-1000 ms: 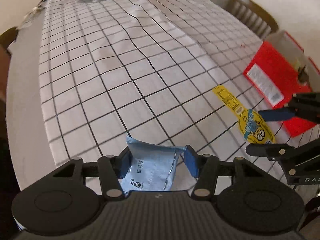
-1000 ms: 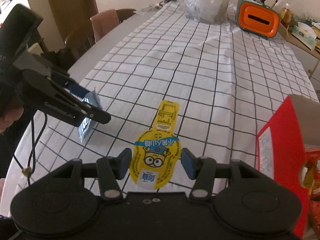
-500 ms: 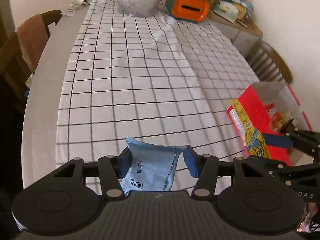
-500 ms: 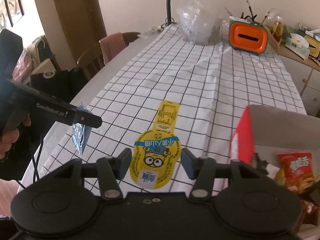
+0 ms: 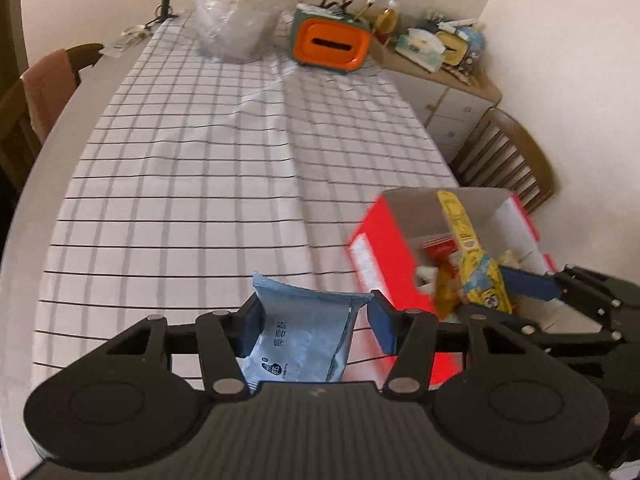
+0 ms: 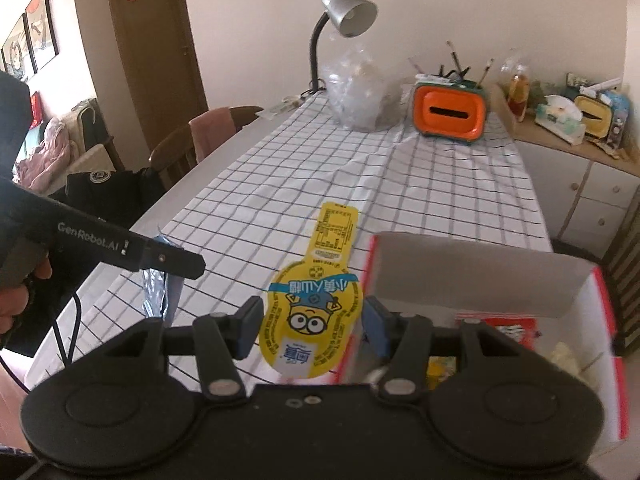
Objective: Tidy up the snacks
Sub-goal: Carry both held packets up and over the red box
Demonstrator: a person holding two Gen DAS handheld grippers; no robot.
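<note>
My left gripper (image 5: 314, 320) is shut on a light blue snack packet (image 5: 300, 340) and holds it above the checked tablecloth, left of the red box. My right gripper (image 6: 312, 326) is shut on a yellow cartoon snack pack (image 6: 316, 308) and holds it at the left rim of the open red box (image 6: 576, 292). In the left wrist view that yellow pack (image 5: 476, 264) hangs over the red box (image 5: 384, 252), which has several snacks inside. The left gripper and blue packet (image 6: 158, 288) also show in the right wrist view.
A checked cloth (image 5: 200, 168) covers the table. At the far end stand an orange tissue holder (image 5: 330, 46), a clear plastic bag (image 5: 228, 32) and a desk lamp (image 6: 344, 16). Chairs (image 5: 508, 156) stand at both sides. A cabinet (image 6: 580, 184) with clutter is on the right.
Both grippers have risen off the table with their packets and moved right. The yellow pack is now over the open red box; the blue packet is nearer the box.
</note>
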